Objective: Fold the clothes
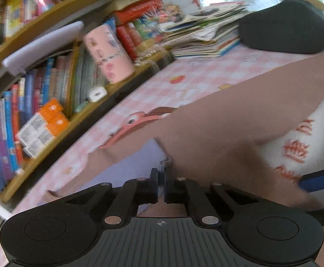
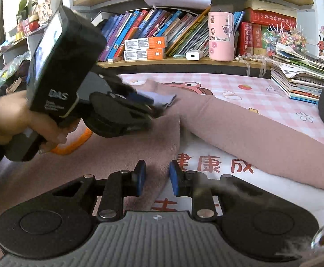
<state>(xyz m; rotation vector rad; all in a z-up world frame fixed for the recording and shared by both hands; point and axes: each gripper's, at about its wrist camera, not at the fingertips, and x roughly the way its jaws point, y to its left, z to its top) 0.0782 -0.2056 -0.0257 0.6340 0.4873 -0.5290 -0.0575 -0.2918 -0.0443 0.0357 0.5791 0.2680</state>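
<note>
Two wrist-cam views over a table w/ a pink-and-white checked cloth [image 2: 262,93] printed w/ cartoon figures. A dusty-pink garment [image 2: 239,129] lies spread on it, soft and fleecy, one long part stretching diagonally toward the right, another broad part covering the near left side; white fabric w/ red-orange characters [image 2: 215,166] shows between the two parts, and a patch of pale lilac fabric [image 1: 137,169] shows at its edge. In the left wrist view the left gripper [image 1: 161,178] sits low over the garment, jaws brought together w/ only a sliver between the pads, right at the edge where pink meets lilac; whether cloth is pinched there can't be told, since the tips hide the contact. The right wrist view shows that same left gripper [image 2: 155,108] from the side, held by a person's hand [image 2: 13,115] on a black handle w/ an orange loop, its tip down at the lilac edge of the garment. The right gripper [image 2: 156,175] is near the bottom of its own view, blue pads [image 2: 174,178] partly apart, straddling the pink garment's edge where it meets the white fabric; pads don't visibly press on it. Behind the table: a wooden shelf [image 2: 184,61] packed w/ leaning books [image 2: 139,29], two orange-and-white boxes [image 2: 144,49], a white charger block [image 2: 194,55] and a pink cup [image 2: 221,36]. At right, a messy stack of notebooks [image 2: 299,77], and a dark rounded object [image 1: 284,26] at the table's far edge.
</note>
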